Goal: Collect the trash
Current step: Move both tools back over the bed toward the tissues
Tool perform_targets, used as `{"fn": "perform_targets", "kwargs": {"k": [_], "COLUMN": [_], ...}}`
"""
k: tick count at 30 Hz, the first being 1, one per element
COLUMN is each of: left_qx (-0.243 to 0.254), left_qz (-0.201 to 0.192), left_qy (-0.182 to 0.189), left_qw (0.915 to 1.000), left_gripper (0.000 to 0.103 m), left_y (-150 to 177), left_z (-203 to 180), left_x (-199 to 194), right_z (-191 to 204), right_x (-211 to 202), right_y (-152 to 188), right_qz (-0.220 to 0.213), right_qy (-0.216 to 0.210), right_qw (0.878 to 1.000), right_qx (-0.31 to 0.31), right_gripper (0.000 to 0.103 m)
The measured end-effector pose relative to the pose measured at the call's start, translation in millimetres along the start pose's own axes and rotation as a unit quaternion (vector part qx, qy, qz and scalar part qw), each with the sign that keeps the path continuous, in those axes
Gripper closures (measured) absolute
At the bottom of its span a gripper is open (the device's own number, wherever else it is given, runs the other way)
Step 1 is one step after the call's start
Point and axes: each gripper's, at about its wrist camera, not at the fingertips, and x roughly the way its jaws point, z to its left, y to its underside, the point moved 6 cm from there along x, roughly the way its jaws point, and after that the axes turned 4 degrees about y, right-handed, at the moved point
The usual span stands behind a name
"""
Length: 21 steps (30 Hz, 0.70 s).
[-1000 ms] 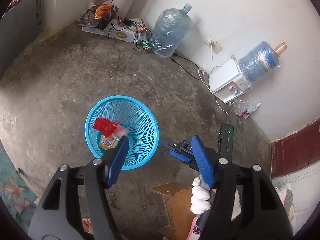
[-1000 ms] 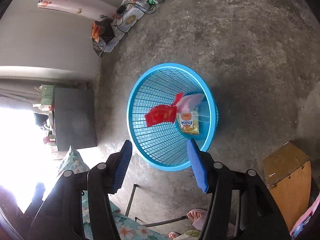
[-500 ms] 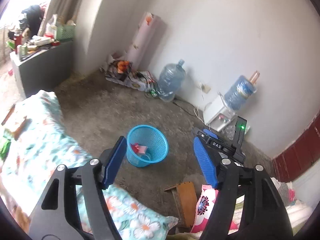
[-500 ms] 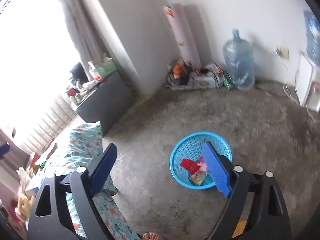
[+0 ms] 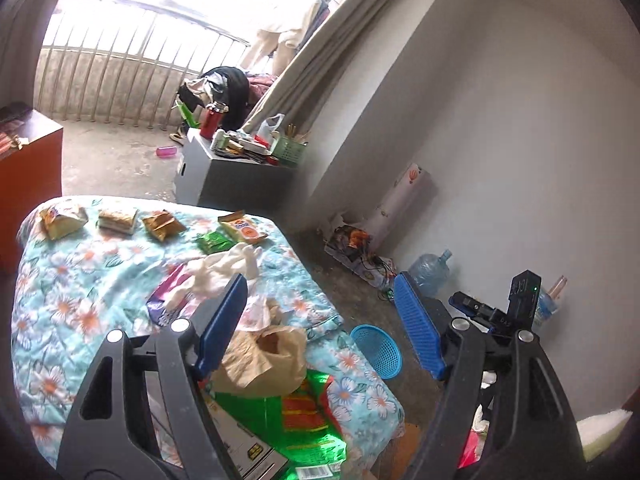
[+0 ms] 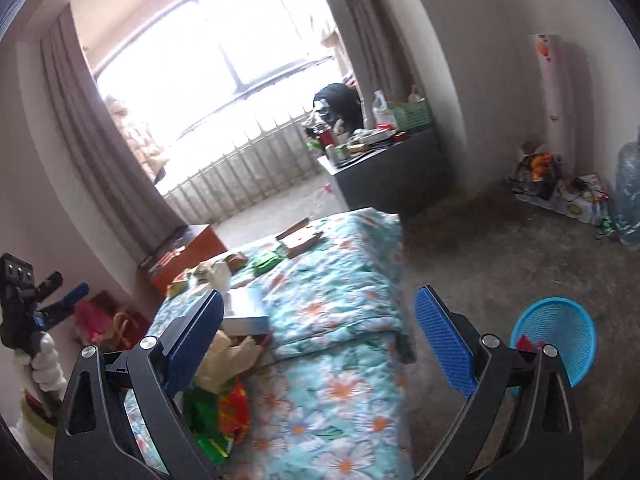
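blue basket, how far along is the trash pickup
Done: the blue basket on the floor already holds a red wrapper. In hand: nothing; both grippers are open, their fingers opening. Left: the beige bag, green packet and snack packets on the floral bedspread.

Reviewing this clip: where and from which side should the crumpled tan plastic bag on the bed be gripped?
Probably from above, pinching the raised, crumpled rim around the mouth of the tan plastic bag. It slumps loosely on the floral bedspread atop a green wrapper, so bunched folds give the fingers something to close on; the flat base does not.
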Motion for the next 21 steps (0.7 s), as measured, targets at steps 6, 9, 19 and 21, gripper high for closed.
{"fn": "perform_targets", "kwargs": {"k": [6,9,19,21], "left_qx": [-0.032,-0.039,-0.041,-0.061], "left_qz": [-0.014,-0.015,0.003,0.024], "left_qy": [-0.022,-0.031,-0.029,-0.015], "left_qw": [0.9992,0.9986,0.9987,0.9977], "left_gripper": [0.032,0.032,0.034,0.039], "left_y": [35,46,25,9], "left_z": [42,59,102,115], "left_x": [-19,-25,-13,5], "right_z": [84,110,148,151], "right_x": [35,56,147,162], "right_y": [12,18,25,24], "right_qz": [0.055,0.084,0.204,0.216], "right_qy": [-0.070,-0.086,-0.113,-0.104], "right_qw": [0.995,0.992,0.972,0.971], "right_qx": [-0.034,-0.041,0.012,0.014], "right_gripper": [0.010,0.012,0.034,0.036]}}
